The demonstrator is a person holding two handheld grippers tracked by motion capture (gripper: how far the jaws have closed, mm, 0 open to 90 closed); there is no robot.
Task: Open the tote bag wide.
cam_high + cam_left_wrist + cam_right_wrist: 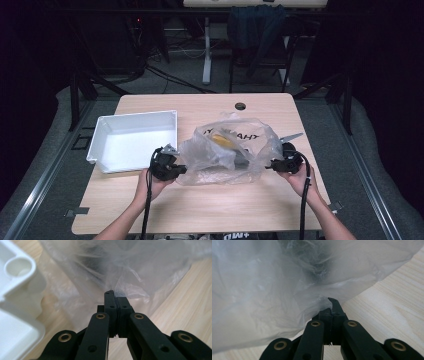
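You are standing in a lab or recording studio rather than a home. The light wooden worktop sits on a grey floor between metal rails, with dark curtains closing in both sides. Behind it, loose cables run across the floor past a desk leg and a chair with a dark garment draped over it.

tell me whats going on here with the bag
A person at a wooden table holds a clear plastic bag between two hand-held tools. The left tool is shut on the bag's left edge, and the right tool is shut on its right edge, so the bag is spread between them. Something yellow and something dark show inside the bag. A white tray sits on the table just left of the bag.
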